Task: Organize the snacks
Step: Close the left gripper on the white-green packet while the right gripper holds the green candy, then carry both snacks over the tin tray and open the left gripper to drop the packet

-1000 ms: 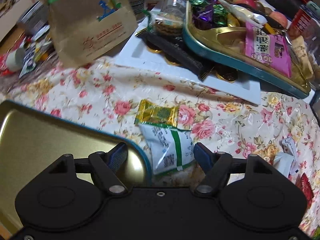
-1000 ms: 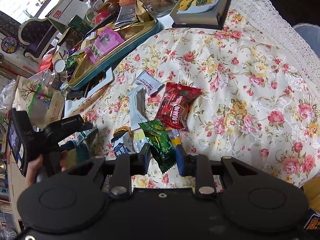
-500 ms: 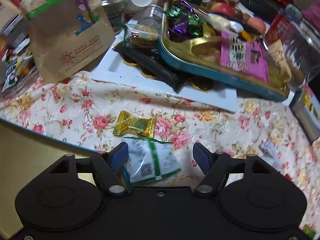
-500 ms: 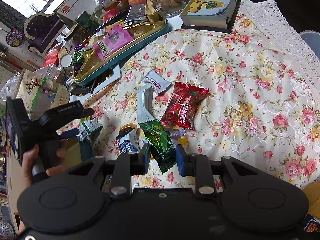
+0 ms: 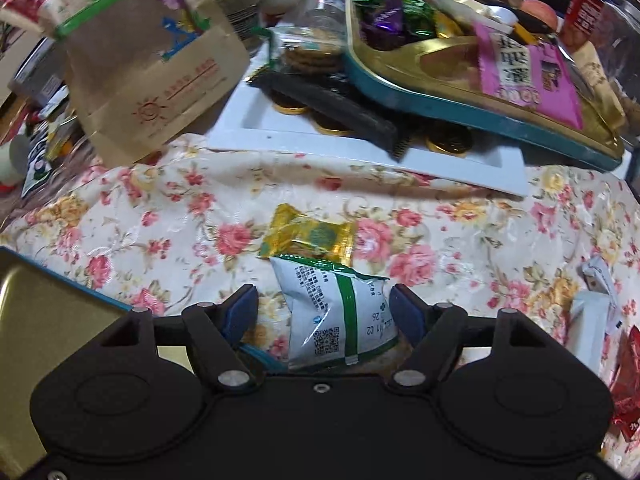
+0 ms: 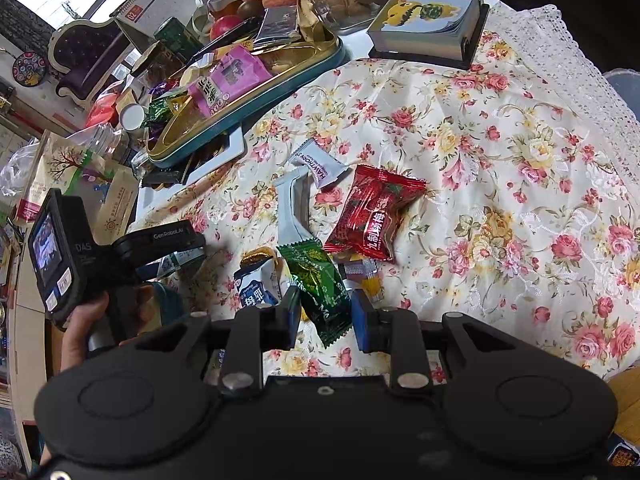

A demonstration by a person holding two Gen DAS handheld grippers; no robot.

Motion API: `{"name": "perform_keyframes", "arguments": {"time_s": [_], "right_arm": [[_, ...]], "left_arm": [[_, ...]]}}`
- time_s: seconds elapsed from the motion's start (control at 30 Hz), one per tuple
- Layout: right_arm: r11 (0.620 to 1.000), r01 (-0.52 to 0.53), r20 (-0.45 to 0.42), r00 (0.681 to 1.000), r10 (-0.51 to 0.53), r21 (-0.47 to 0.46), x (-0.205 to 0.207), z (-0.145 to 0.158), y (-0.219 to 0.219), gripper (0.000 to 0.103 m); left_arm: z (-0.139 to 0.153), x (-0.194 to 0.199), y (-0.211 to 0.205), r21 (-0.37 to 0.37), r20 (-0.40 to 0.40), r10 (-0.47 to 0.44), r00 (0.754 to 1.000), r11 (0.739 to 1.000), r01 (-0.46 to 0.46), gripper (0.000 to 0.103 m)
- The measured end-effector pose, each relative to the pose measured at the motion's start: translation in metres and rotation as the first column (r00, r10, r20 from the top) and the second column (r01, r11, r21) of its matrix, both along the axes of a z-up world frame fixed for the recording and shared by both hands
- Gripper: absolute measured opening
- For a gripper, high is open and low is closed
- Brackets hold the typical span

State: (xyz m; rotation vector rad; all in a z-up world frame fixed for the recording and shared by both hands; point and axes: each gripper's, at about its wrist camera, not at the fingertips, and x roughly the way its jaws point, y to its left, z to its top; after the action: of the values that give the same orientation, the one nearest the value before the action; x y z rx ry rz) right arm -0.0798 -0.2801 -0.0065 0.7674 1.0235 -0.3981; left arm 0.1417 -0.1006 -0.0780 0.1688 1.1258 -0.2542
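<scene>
The left gripper (image 5: 325, 309) stood wide open, its blue pads either side of a crinkled white-and-green packet (image 5: 337, 314) without touching it. The right gripper (image 6: 325, 313) was narrower, jaws flanking a glossy green foil sachet (image 6: 320, 286); contact could not be confirmed. At twelve o'clock from the left lay a yellow wrapped sweet (image 5: 308, 236); at one o'clock from the right, a red foil pouch (image 6: 374, 212). The gold tin (image 5: 48, 312) at nine o'clock showed bare. Judged barely begun: most snacks remained loose on the floral cloth (image 6: 500, 152).

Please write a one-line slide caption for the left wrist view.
Open left tool straddles a white-and-green snack packet on the floral tablecloth, a yellow candy just beyond.
</scene>
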Motion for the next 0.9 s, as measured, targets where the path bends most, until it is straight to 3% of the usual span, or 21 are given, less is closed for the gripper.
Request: {"name": "perform_keyframes", "arguments": {"time_s": [0.2, 0.33, 0.6, 0.9], "right_arm": [[1.0, -0.02, -0.002, 1.0, 0.02, -0.011, 0.002, 0.001, 0.005, 0.029], [0.999, -0.028, -0.001, 1.0, 0.028, -0.018, 0.004, 0.002, 0.009, 0.029], [0.999, -0.04, 0.008, 0.999, 0.04, -0.029, 0.006, 0.006, 0.014, 0.029], [0.999, -0.034, 0.037, 0.999, 0.035, -0.034, 0.009, 0.016, 0.02, 0.029]], "left_arm": [[0.0, -0.002, 0.001, 0.012, 0.002, 0.019, 1.0, 1.0, -0.019, 0.076], [0.004, -0.008, -0.004, -0.007, 0.007, 0.011, 1.0, 1.0, -0.011, 0.056], [0.01, -0.015, -0.011, 0.01, -0.02, 0.007, 1.0, 1.0, -0.007, 0.055], [0.063, -0.037, -0.018, -0.005, 0.011, -0.048, 0.999, 0.999, 0.048, 0.055]]}}
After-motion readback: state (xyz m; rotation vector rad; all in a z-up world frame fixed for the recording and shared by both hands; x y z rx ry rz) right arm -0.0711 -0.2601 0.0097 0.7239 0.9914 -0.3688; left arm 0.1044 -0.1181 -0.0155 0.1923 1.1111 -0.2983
